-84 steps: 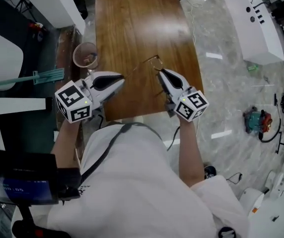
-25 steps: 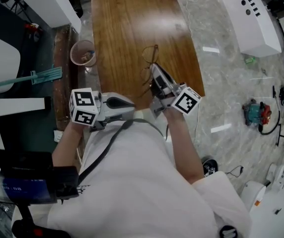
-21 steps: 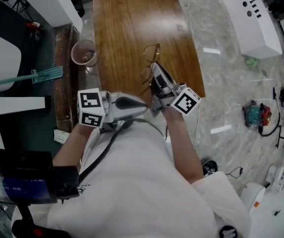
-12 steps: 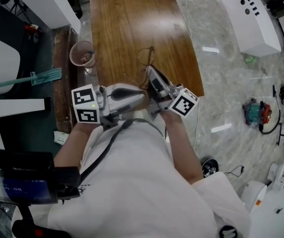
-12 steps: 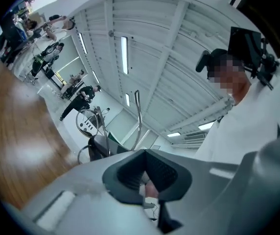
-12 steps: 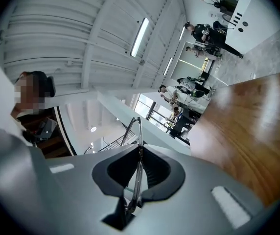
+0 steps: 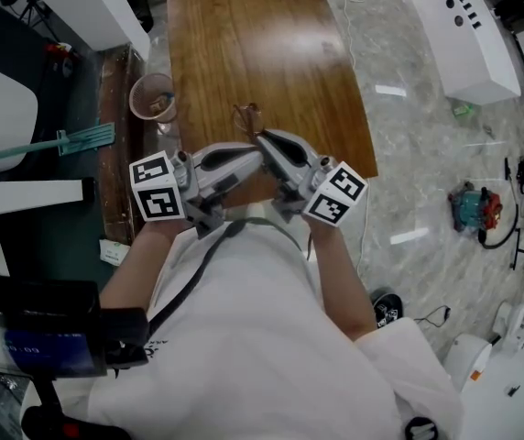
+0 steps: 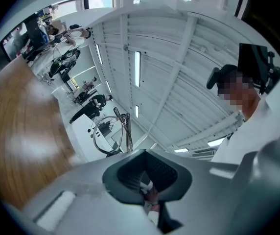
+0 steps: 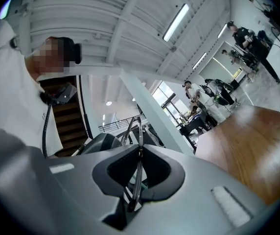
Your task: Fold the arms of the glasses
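Note:
In the head view, thin wire-framed glasses (image 7: 246, 117) hang in the air over the near end of the wooden table (image 7: 244, 35). My right gripper (image 7: 264, 137) is shut on them, and in the right gripper view one thin arm of the glasses (image 9: 138, 173) runs between the closed jaws of my right gripper (image 9: 140, 148). My left gripper (image 7: 256, 148) is shut and its tips meet the right one's just below the frame. In the left gripper view, a lens rim and an arm of the glasses (image 8: 128, 129) rise right off the tip of my left gripper (image 8: 142, 152); I cannot tell whether it touches them.
A brownish cup (image 7: 155, 99) stands beside the table's left edge. A teal broom (image 7: 60, 143) lies at the far left. A white cabinet (image 7: 463, 35) and a red and teal toy (image 7: 473, 211) are on the floor to the right.
The right gripper has carried the glasses left and rolled with them. The left gripper has risen and swung right until its tips meet the right gripper's at the glasses.

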### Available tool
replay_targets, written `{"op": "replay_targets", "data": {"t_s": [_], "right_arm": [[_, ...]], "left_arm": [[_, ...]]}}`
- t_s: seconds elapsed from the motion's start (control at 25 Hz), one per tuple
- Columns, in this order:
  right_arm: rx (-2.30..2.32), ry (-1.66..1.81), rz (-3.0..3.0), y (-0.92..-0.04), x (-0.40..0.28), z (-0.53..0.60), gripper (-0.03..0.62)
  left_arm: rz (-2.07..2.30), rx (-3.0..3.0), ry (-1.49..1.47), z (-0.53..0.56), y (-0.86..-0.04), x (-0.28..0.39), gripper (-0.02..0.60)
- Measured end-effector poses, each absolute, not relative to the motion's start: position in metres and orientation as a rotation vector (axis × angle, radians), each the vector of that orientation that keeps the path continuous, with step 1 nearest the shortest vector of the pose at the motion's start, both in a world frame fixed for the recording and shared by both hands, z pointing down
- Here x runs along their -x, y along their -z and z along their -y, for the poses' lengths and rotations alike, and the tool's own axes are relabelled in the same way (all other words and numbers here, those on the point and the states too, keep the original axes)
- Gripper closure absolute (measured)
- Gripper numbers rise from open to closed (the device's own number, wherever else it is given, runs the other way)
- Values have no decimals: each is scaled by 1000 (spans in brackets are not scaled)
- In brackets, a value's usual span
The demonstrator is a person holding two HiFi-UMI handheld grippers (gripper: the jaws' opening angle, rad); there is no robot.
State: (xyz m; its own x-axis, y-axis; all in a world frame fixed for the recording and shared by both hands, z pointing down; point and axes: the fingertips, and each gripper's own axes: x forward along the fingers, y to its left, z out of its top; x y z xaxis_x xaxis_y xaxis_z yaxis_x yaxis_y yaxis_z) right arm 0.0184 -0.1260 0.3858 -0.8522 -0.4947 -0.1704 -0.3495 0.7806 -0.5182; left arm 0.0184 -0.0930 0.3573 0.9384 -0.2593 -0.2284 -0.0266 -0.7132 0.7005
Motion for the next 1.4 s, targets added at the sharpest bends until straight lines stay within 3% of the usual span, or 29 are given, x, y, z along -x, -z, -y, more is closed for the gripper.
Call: {"op": "replay_targets", "data": {"t_s": [0.28, 0.84, 1.2, 1.4], "right_arm": [[640, 549, -2838, -388, -15, 121, 566], [594, 634, -2864, -401, -13, 114, 566], [781, 702, -2940, -455, -29, 133, 566], [1007, 520, -3237, -512, -45, 150, 566]], "left_arm": [[178, -2283, 445, 89, -358, -12, 575], [201, -2266, 421, 92, -368, -7, 575], [354, -2307, 221, 96, -418, 1, 575], [594, -2311, 34, 108, -461, 15, 575]]}}
